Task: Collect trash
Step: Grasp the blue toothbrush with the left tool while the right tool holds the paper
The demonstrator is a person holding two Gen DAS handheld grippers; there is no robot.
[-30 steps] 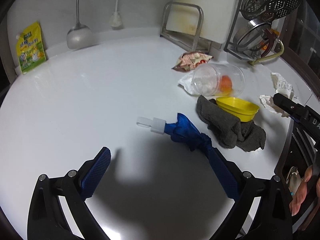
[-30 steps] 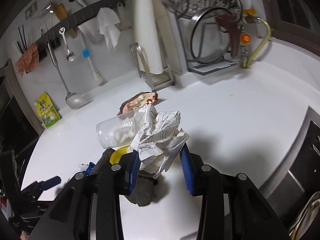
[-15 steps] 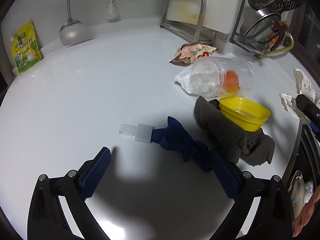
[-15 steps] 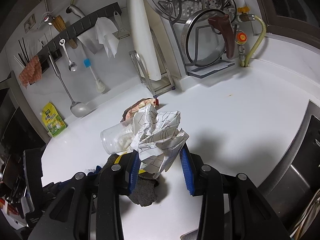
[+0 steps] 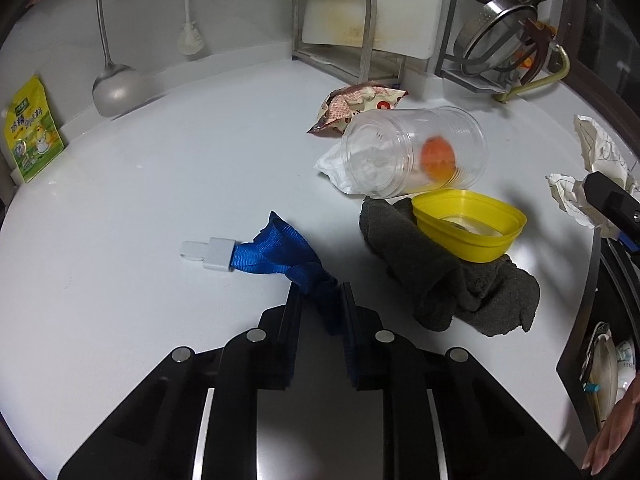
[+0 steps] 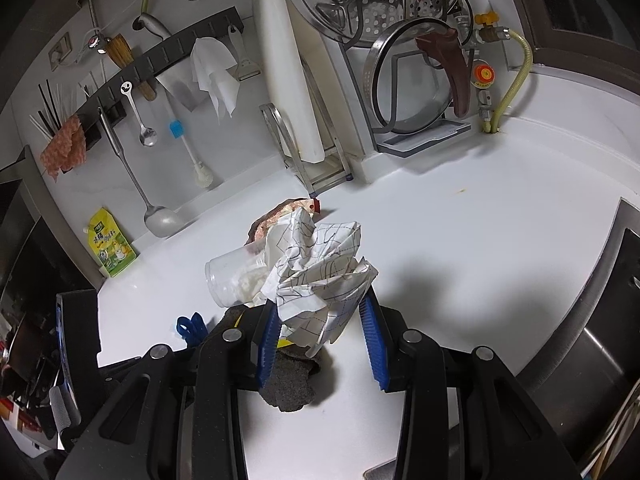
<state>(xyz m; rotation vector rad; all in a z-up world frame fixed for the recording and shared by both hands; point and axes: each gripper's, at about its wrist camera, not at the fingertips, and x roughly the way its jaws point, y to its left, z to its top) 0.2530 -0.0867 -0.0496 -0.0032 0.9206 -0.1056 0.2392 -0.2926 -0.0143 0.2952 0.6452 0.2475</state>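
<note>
My left gripper [image 5: 319, 300] is shut on the near end of a blue strap [image 5: 280, 254] with a white plastic clip [image 5: 208, 253], which lies on the white counter [image 5: 180, 160]. My right gripper [image 6: 320, 320] is shut on a crumpled white paper with black lines [image 6: 320, 268] and holds it above the counter; the paper also shows at the right edge of the left wrist view [image 5: 592, 168]. A snack wrapper [image 5: 360, 106], a crumpled tissue [image 5: 334, 166] and a clear plastic jar on its side [image 5: 412, 156] lie beyond the strap.
A yellow lid [image 5: 468, 226] rests on a grey cloth [image 5: 440, 280] right of the strap. A cutting-board rack [image 5: 340, 28], a pot-lid rack [image 5: 500, 32], a ladle [image 5: 114, 88] and a yellow pouch [image 5: 32, 136] line the back wall. A steel sink [image 6: 600, 320] is at the right.
My left gripper has closed from wide open onto the blue strap's near end. My right gripper still holds the crumpled paper and has risen a little.
</note>
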